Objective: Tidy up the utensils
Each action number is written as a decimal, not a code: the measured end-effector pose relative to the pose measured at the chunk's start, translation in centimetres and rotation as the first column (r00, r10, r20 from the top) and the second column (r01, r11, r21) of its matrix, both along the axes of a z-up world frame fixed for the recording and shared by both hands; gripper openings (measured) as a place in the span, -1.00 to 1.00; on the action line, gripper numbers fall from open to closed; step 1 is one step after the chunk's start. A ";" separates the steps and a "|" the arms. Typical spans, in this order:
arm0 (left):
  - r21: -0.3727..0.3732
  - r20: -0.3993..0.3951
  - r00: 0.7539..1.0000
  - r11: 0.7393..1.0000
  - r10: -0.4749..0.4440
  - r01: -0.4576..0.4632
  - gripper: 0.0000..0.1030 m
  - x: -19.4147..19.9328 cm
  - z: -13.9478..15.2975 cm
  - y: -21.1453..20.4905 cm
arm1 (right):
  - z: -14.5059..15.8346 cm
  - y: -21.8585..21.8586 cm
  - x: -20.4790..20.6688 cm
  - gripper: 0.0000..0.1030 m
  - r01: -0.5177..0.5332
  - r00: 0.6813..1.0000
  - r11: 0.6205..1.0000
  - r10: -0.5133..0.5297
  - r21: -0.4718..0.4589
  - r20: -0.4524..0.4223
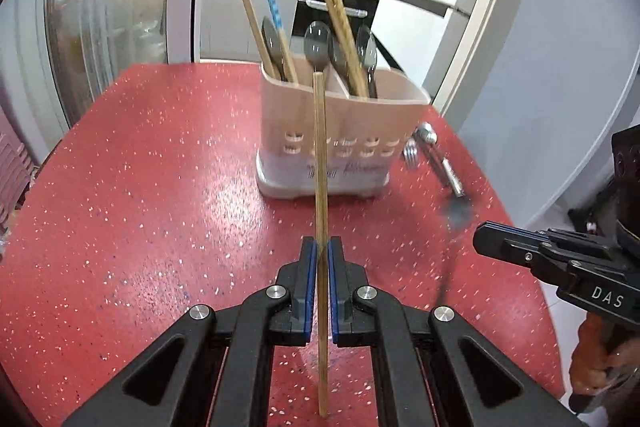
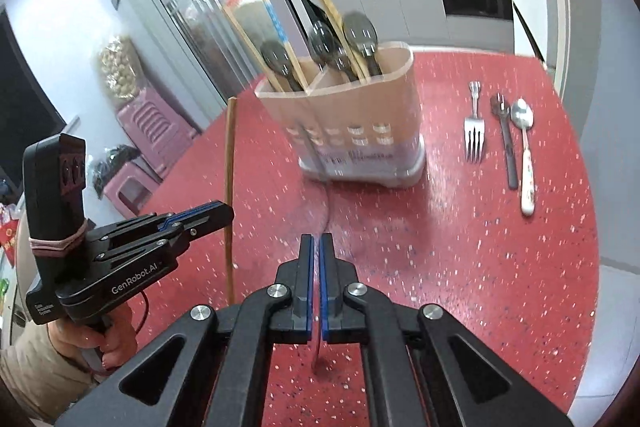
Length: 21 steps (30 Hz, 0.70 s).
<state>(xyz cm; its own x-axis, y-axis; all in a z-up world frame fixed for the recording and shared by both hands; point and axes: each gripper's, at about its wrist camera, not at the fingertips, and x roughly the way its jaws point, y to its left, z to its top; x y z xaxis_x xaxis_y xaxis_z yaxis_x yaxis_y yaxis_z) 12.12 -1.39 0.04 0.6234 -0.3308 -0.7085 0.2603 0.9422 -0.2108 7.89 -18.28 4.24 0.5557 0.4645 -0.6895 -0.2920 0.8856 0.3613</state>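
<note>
My left gripper (image 1: 322,247) is shut on a wooden chopstick (image 1: 321,163) and holds it upright in front of the beige utensil holder (image 1: 340,135). The same chopstick (image 2: 229,163) and the left gripper (image 2: 224,213) show at the left of the right wrist view. My right gripper (image 2: 316,241) is shut on a thin dark utensil (image 2: 326,211), blurred by motion, that points toward the holder (image 2: 352,131). That utensil (image 1: 454,223) and the right gripper (image 1: 482,239) show at the right of the left wrist view. The holder has several chopsticks and dark spoons in two compartments.
On the red speckled table (image 2: 460,247), right of the holder, lie a metal fork (image 2: 474,131), a dark utensil (image 2: 506,143) and a white-handled spoon (image 2: 525,151). Pink stools (image 2: 152,131) stand off the table's left. Glass doors and a kitchen lie behind.
</note>
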 end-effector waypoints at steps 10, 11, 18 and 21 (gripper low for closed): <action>-0.012 0.027 0.999 1.000 0.017 -0.016 -0.40 -0.2 1.1 1.1 | -1.2 0.4 2.1 -0.94 -0.029 0.996 0.999 0.027 -0.024 -0.088; -0.013 0.029 0.999 1.000 0.017 -0.017 -0.40 0.0 0.8 1.1 | -1.8 0.4 2.6 -0.92 -0.031 0.993 0.999 0.028 -0.027 -0.115; -0.020 0.025 0.999 0.999 0.033 -0.032 -0.40 0.0 0.0 1.8 | -5.4 2.2 5.4 0.28 -0.028 0.980 0.990 0.001 -0.136 -0.198; -0.023 0.027 0.999 0.999 0.045 -0.044 -0.40 -0.1 -0.1 2.4 | -6.6 3.3 6.7 0.12 -0.019 0.972 0.985 -0.023 -0.173 -0.234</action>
